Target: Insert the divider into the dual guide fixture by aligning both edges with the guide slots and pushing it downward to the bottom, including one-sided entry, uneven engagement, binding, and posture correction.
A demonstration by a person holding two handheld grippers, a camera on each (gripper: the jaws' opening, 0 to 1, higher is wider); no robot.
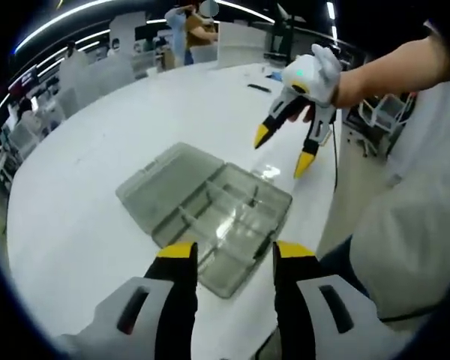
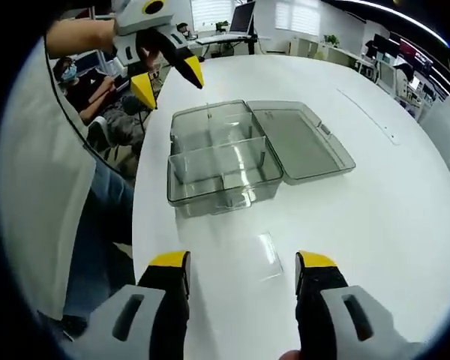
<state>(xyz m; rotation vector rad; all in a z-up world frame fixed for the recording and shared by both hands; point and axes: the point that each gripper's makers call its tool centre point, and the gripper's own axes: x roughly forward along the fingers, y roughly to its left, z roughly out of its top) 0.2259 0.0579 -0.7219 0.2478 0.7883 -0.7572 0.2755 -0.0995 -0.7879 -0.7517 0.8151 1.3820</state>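
Your left gripper is wide open w/ nothing in it, above the near edge of the clear box. Your right gripper is also wide open & empty, over the clear divider lying flat on the white table, just before the box w/ its lid open.

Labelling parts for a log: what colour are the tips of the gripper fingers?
Yellow, on black fingers; clearest in the right gripper view.
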